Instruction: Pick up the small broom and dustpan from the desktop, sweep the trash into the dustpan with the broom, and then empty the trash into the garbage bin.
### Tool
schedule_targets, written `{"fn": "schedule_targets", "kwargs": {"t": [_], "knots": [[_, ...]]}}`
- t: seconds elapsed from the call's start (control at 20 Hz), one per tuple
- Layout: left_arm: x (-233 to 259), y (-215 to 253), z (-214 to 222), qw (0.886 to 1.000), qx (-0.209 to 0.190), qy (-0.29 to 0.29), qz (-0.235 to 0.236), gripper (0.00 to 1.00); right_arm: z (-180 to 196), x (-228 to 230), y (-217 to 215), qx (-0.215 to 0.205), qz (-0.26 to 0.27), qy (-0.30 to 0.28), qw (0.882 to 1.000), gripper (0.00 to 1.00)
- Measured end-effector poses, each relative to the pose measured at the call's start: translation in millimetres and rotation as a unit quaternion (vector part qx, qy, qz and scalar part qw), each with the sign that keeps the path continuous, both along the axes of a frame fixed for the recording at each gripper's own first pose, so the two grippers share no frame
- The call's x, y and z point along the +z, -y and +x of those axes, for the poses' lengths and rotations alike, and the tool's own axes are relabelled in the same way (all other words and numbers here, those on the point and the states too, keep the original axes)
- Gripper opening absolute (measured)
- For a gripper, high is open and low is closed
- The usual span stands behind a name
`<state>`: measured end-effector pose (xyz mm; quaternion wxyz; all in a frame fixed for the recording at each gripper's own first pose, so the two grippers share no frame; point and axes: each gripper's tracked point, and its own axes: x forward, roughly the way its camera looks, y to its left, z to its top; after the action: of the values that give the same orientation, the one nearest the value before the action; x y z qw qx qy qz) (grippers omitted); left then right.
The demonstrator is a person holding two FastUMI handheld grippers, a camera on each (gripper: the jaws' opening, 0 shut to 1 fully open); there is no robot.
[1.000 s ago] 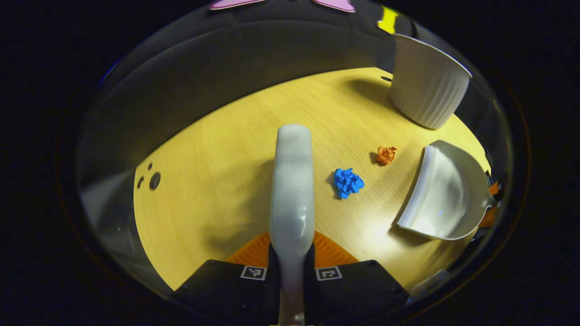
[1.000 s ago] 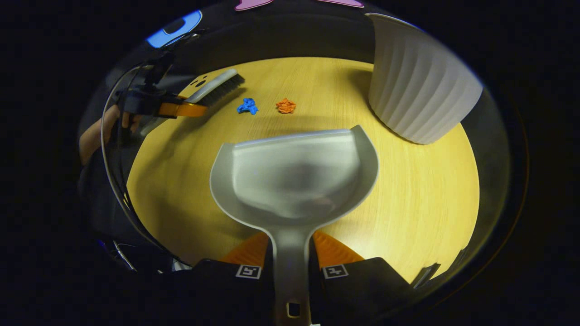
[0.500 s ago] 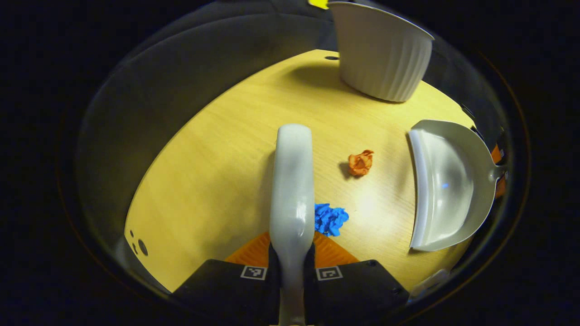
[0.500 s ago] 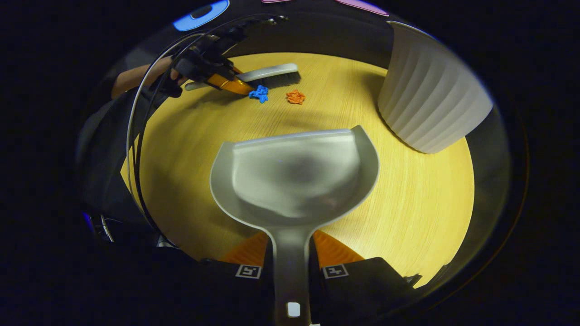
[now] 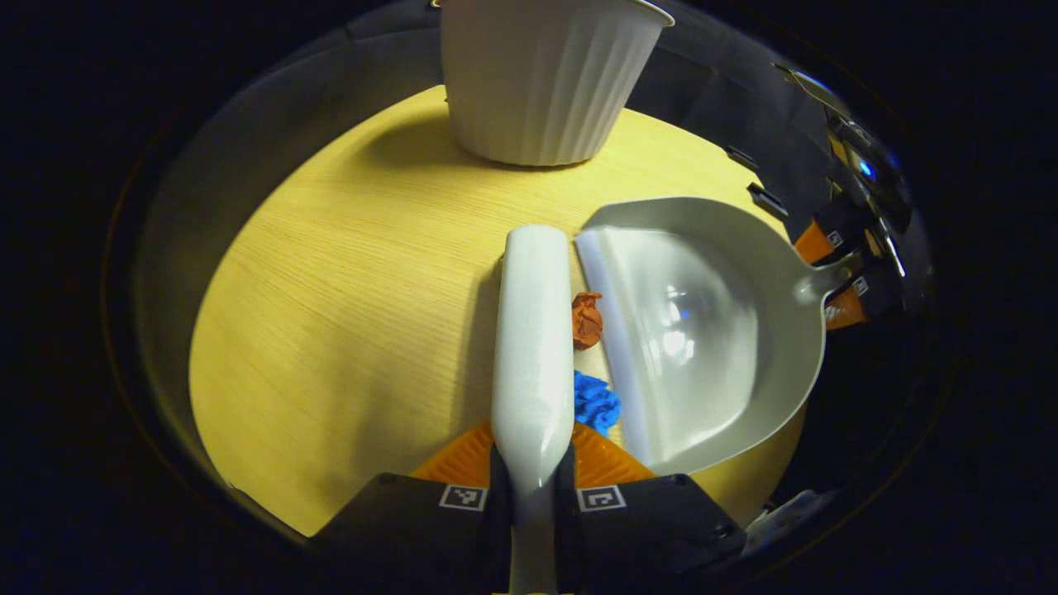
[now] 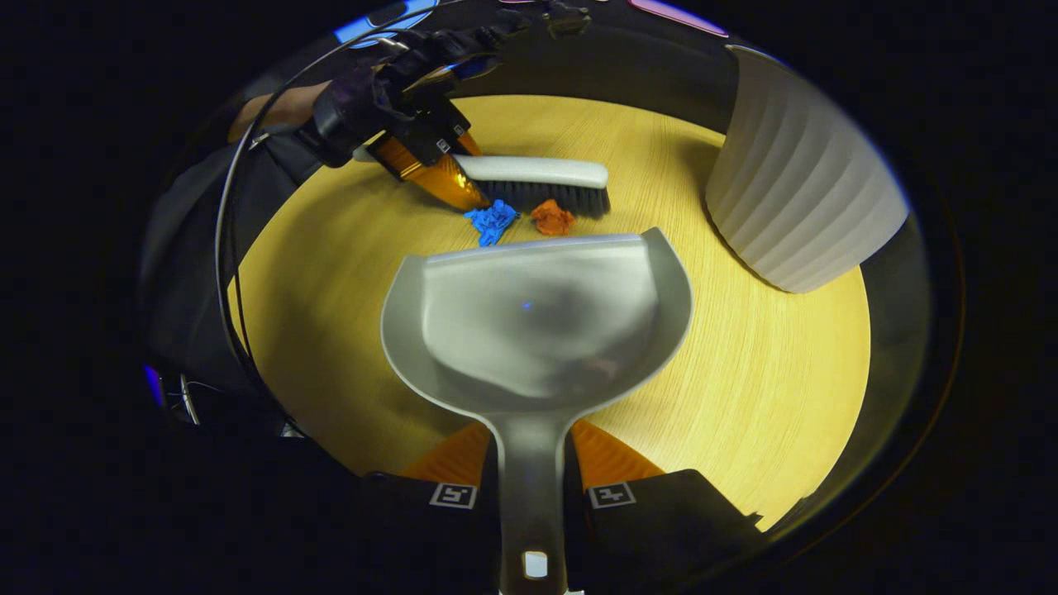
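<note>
Left tongs point(image 5: 531, 463) are clamped on the broom point(image 5: 533, 330), right tongs point(image 6: 531, 471) on the dustpan point(image 6: 537, 318) handle. Blue scrap point(image 6: 492, 221) and orange scrap point(image 6: 552, 218) sit on the desk point(image 6: 744, 372) squeezed between bristles and dustpan lip, with the bin point(image 6: 802, 198) nearby.

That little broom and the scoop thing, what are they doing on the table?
A person is sweeping up. The left gripper holds the small broom, the right gripper holds the dustpan. The brush has pushed the blue paper scrap and the orange scrap right up to the dustpan's front edge. Neither is inside yet. The white garbage bin waits nearby.
</note>
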<state>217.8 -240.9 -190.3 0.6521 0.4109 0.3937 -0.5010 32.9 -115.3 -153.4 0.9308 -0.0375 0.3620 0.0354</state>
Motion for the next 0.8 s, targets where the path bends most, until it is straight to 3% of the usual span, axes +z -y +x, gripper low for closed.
{"fn": "schedule_targets", "kwargs": {"t": [0.25,0.5,0.6,0.8], "knots": [[-7,10,-57,0.997,0.034,-0.06,-0.029,0.25,-1,-8,4,-0.008,0.012,0.004,1.0,0.34],[5,9,-71,0.995,0.076,-0.03,-0.061,0.25,-5,-18,5,-0.011,0.018,0.008,1.0,0.31],[16,5,-68,0.992,0.097,-0.009,-0.074,0.25,-5,-19,4,-0.014,0.02,0.011,1.0,0.34],[43,-16,-65,0.981,0.156,0.04,-0.11,0.25,-5,-14,4,-0.015,0.019,0.018,1.0,0.34]]}}
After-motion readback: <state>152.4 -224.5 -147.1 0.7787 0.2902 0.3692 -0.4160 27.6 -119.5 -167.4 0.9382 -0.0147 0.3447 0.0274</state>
